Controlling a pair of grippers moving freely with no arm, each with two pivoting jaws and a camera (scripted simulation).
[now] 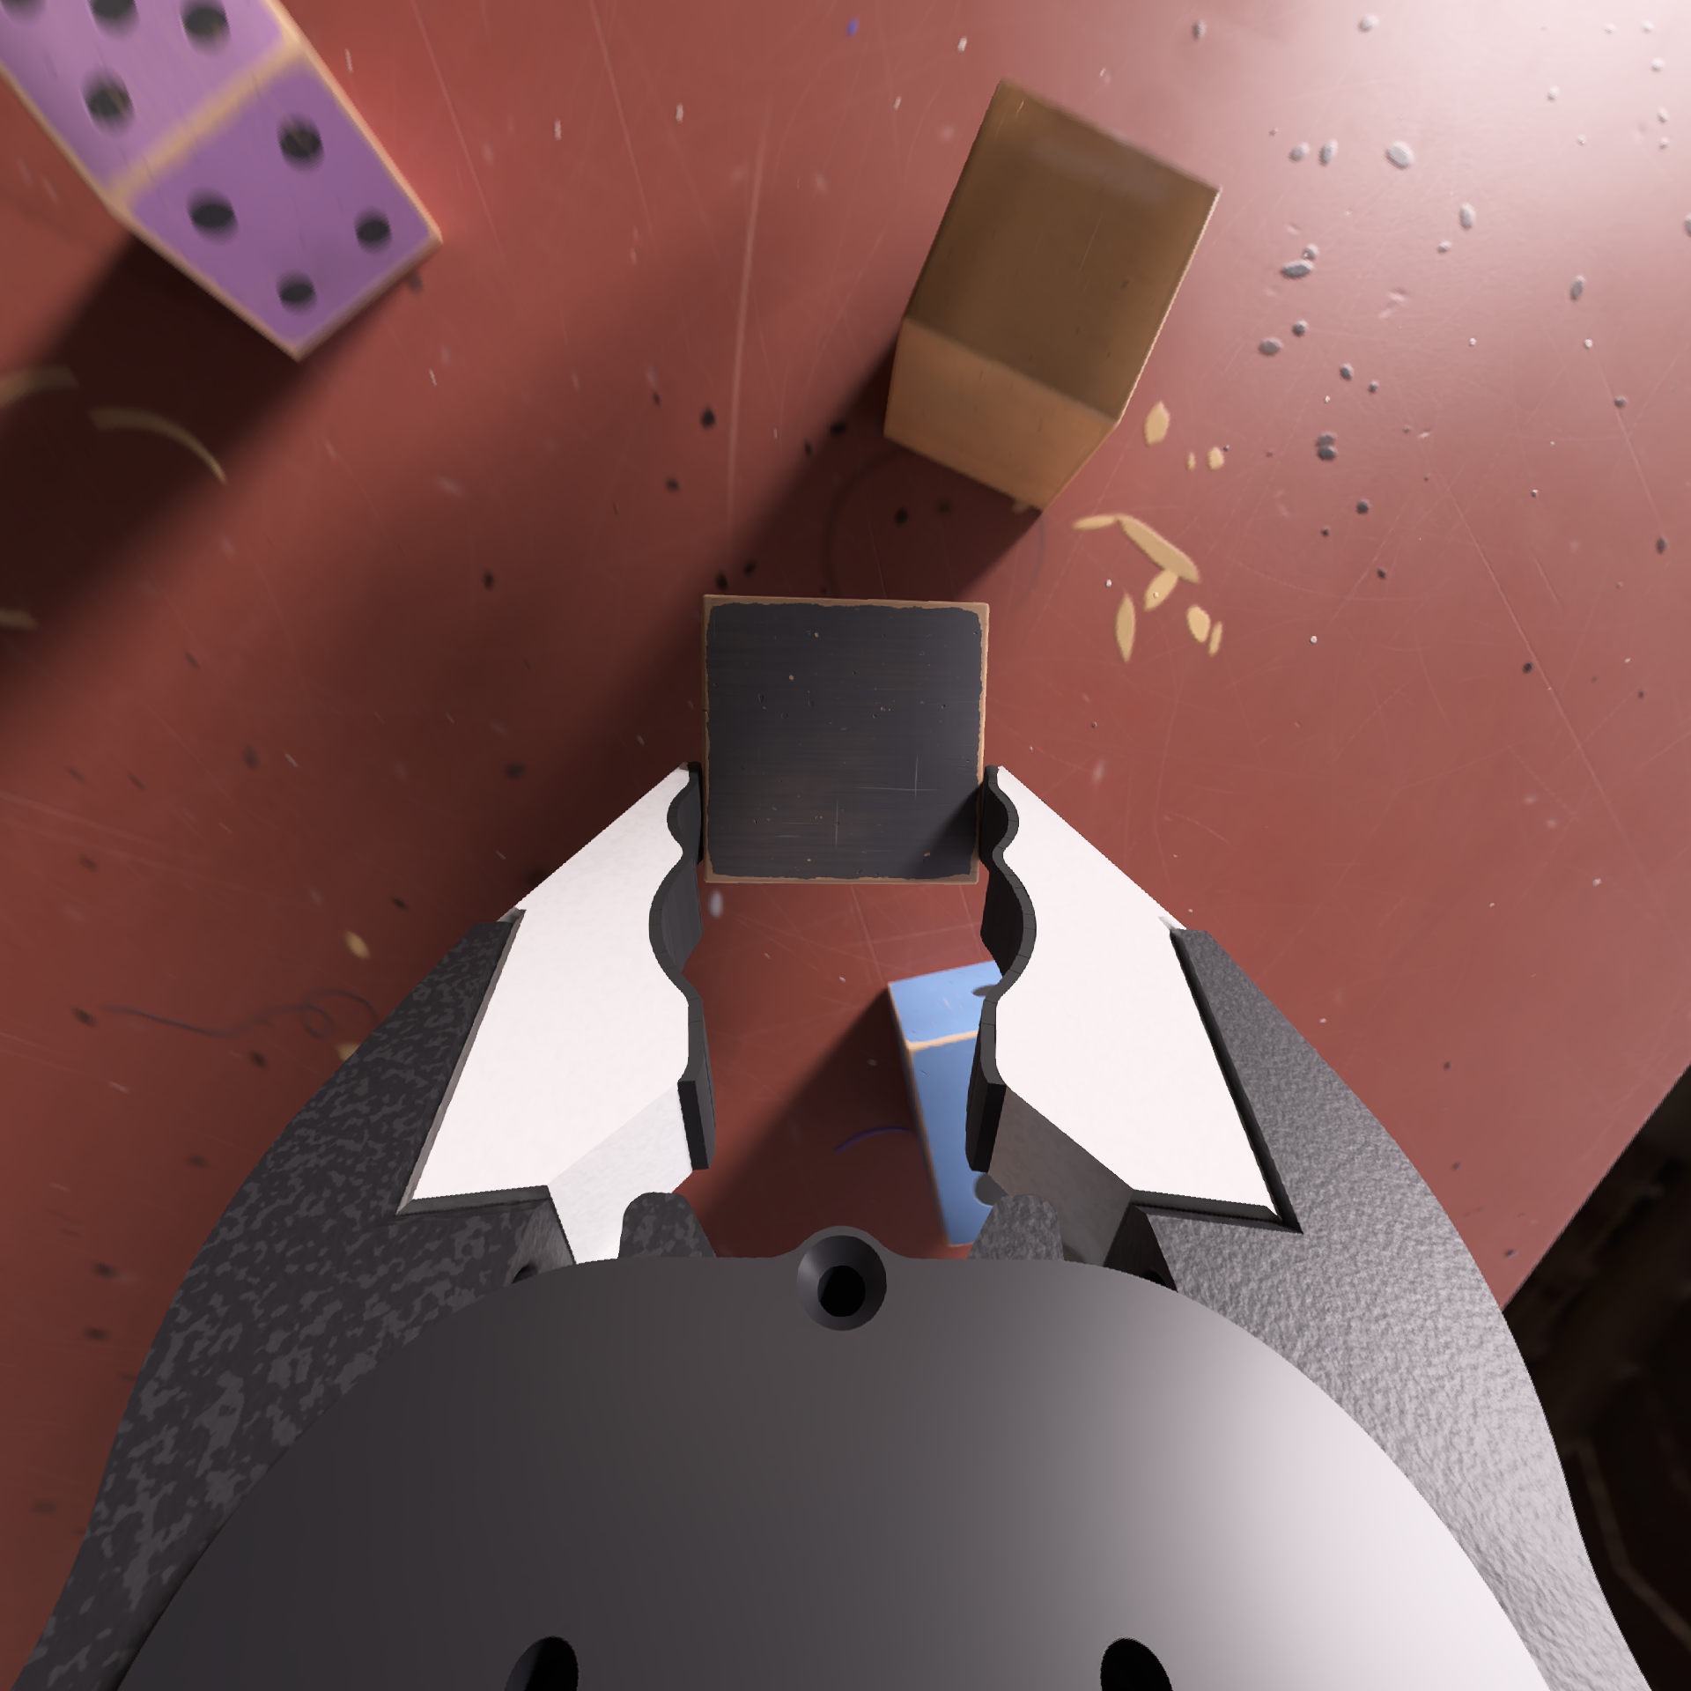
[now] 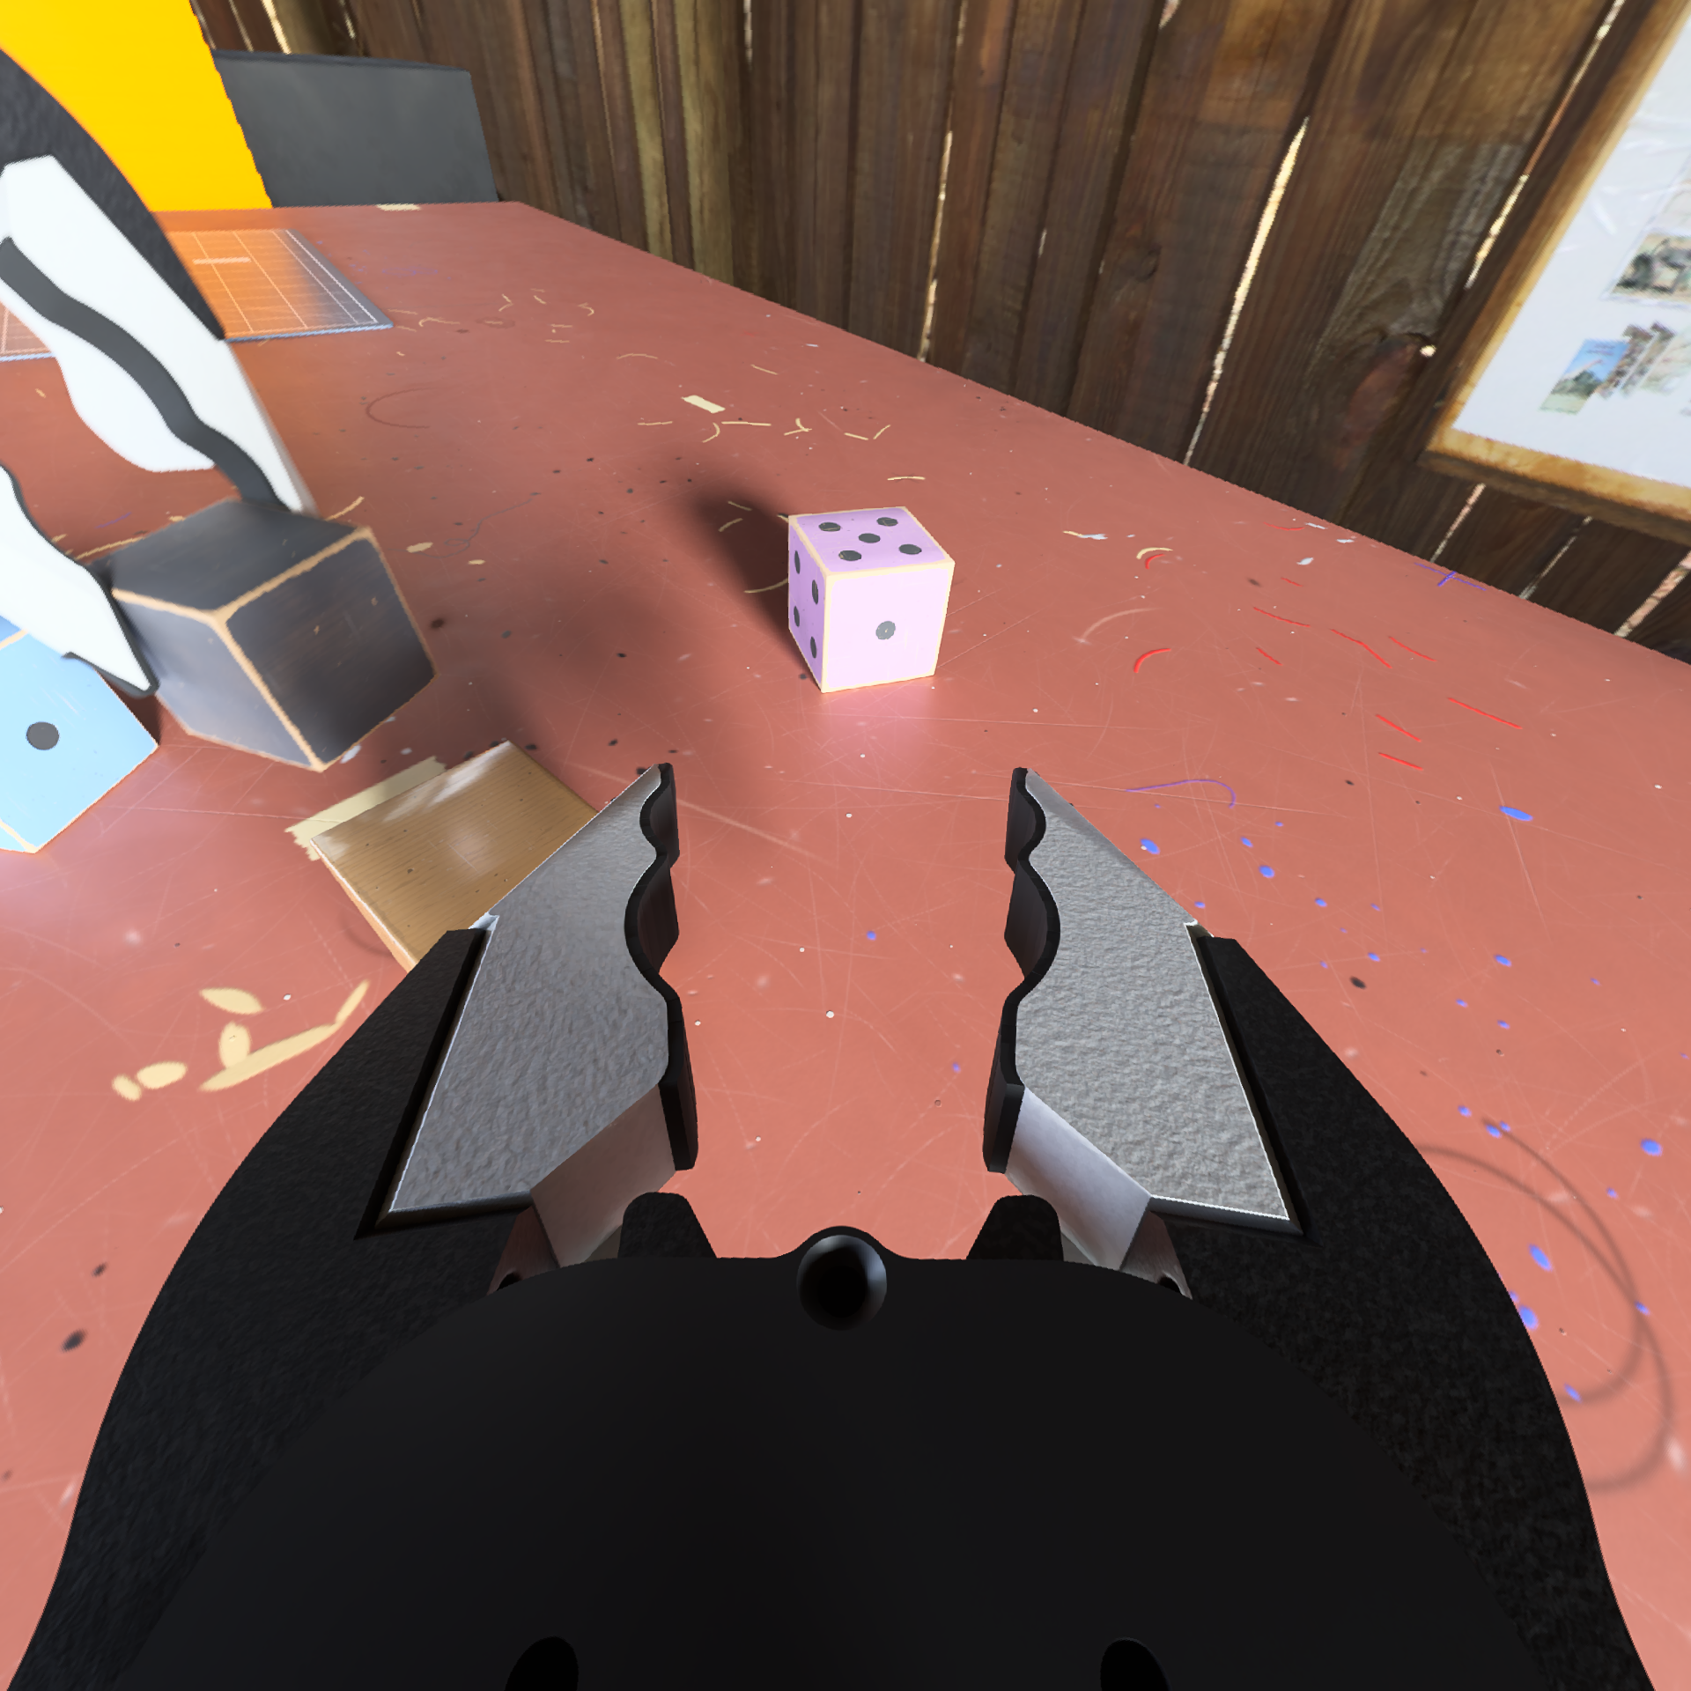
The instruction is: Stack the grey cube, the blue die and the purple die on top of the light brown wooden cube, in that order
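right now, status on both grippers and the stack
Left gripper shut on grey cube, lifted. Right gripper open, empty. Light brown wooden cube bare; blue die, purple die on table. Nothing in the way.

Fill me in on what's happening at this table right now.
The left gripper is clamped on the grey cube and seems to hold it above the red table. The light brown wooden cube stands bare, with nothing stacked on it yet. The blue die sits near the held cube, and the purple die stands alone farther off. The right gripper is open and empty, pointing toward the purple die.
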